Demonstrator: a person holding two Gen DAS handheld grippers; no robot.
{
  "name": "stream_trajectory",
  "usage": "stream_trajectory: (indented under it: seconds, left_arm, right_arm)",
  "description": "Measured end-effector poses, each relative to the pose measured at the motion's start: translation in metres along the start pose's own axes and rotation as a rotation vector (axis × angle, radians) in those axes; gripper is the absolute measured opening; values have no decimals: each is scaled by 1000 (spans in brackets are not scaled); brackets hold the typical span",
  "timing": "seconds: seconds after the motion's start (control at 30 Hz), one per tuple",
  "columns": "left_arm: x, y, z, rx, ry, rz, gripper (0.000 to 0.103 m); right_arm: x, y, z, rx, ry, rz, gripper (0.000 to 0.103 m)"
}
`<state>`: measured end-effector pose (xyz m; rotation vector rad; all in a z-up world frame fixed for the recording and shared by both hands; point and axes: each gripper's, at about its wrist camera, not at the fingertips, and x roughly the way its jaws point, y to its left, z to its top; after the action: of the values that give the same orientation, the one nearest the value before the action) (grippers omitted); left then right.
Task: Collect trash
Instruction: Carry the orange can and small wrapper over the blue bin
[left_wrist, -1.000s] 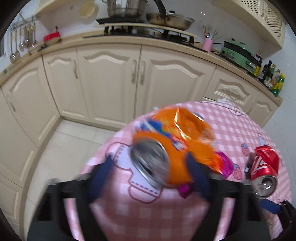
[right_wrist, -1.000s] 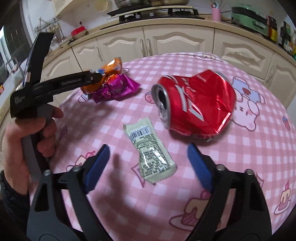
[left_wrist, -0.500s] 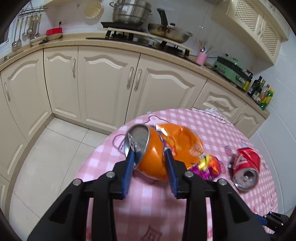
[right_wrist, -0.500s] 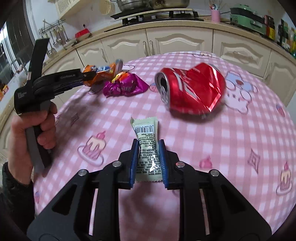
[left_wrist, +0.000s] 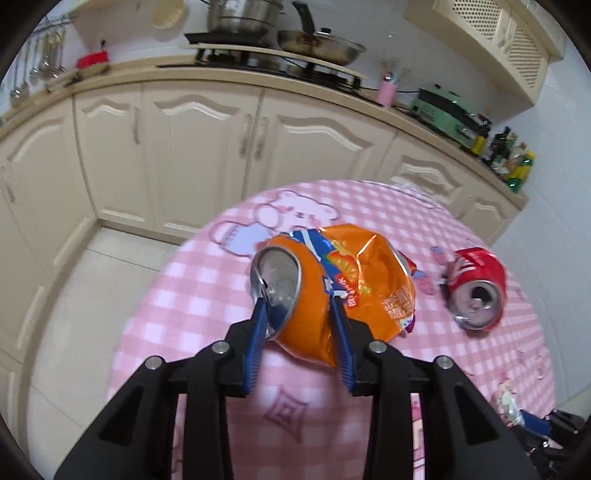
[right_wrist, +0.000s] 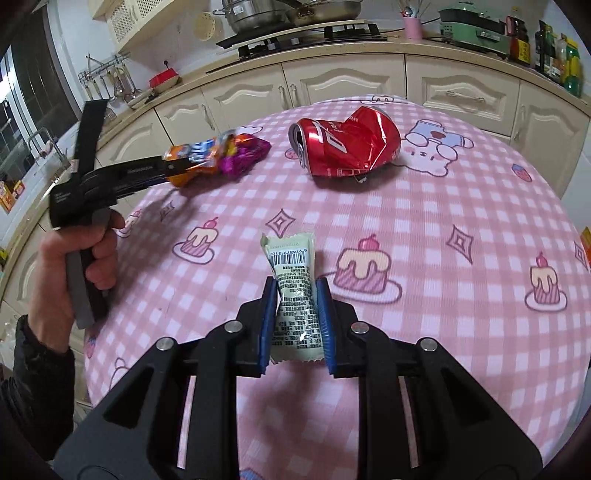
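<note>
Since 0.5 s ago both grippers have lifted: left gripper (left_wrist: 300, 321) clamps the crushed orange soda can (left_wrist: 332, 288) mid-body, right gripper (right_wrist: 295, 314) pinches the pale green wrapper (right_wrist: 293, 295) above the pink checked tablecloth (right_wrist: 461, 206). Both look light; thin can dents, slick film may slip. Crushed red can (right_wrist: 347, 147) lies far right.

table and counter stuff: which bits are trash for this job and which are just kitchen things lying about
Trash to collect:
- orange can, in the left gripper
- pale green wrapper, in the right gripper
- red can
- purple wrapper

Just there:
- steel pot
- frying pan
- pink cup
- green appliance
</note>
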<state>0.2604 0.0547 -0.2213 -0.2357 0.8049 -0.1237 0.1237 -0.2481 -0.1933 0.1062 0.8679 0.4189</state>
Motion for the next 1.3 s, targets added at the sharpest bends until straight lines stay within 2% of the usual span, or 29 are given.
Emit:
stream_trajectory:
  seconds: [0.2,0.33,0.5,0.63,0.97,1.3]
  left_arm:
    - [-18,1,-12,-17,-39,3,30]
    - [-49,8,-30,-43,-89,1,30]
    - [-86,3,-53,-40,-127,-33,30]
    - [-108,-14,-60,-26,-155,-75,30]
    - [-147,-117,-65,164,-204,-237,30]
    - [-161,-237,-94,341,-172,-428,30]
  right_arm:
    - [-29,-9,-9,40,-49,28,22]
    - [-48,-17,-16,57,-79,5,22]
    - [-78,-27,-22,77,-138,-17,22]
    - [-101,-36,-25,91,-180,-29,22]
    - [-168,-80,-40,186,-316,-80,22]
    - [-243,-162,-85,363,-441,-207,22]
